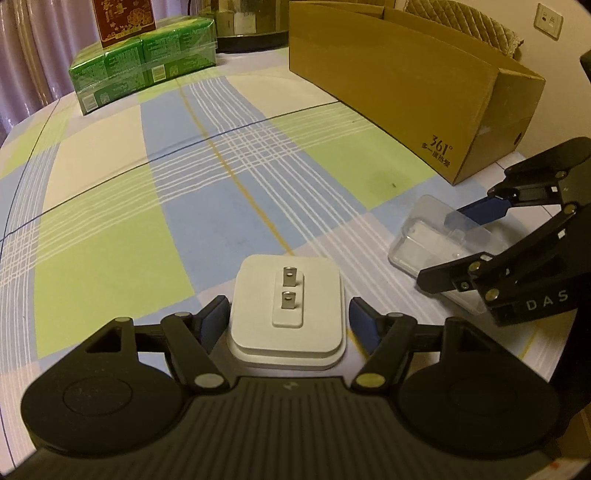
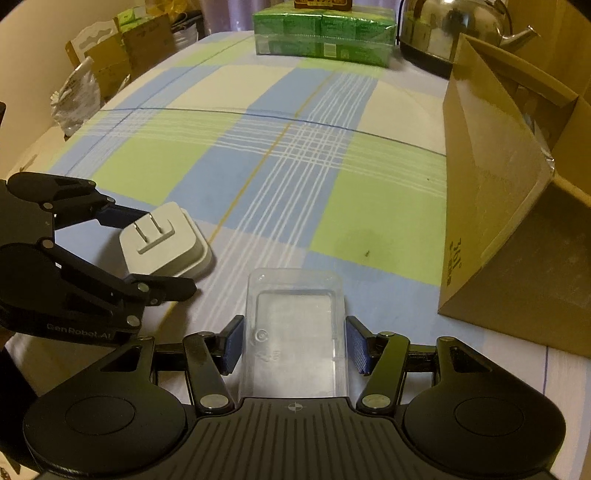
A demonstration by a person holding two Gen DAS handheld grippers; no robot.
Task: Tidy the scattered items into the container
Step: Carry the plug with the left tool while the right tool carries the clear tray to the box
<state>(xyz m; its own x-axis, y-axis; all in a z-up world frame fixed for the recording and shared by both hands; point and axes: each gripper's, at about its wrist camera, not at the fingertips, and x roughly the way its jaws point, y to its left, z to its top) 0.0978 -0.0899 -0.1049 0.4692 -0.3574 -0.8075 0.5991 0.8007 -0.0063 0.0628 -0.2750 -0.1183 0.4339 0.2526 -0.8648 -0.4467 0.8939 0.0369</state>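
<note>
Left gripper [image 1: 288, 317]: fingers spread either side of the white plug [image 1: 288, 306], left pad at its edge, right pad just clear.
Right gripper [image 2: 293, 343]: fingers apart, flanking the clear case [image 2: 295, 332]; contact cannot be told.
Plug: flat on the checked cloth [image 1: 147, 206], prongs up.
Case: on the cloth, near the box [image 1: 399, 85].
Box: cardboard, open, on the right side of the table.
Left view only: a wall socket [image 1: 549, 20] behind the box.
Right view only: a steel kettle [image 2: 443, 26] behind the box; cartons [image 2: 122, 48] off the table's left edge.
Both views: a green pack [image 2: 325, 31] at the far end.
</note>
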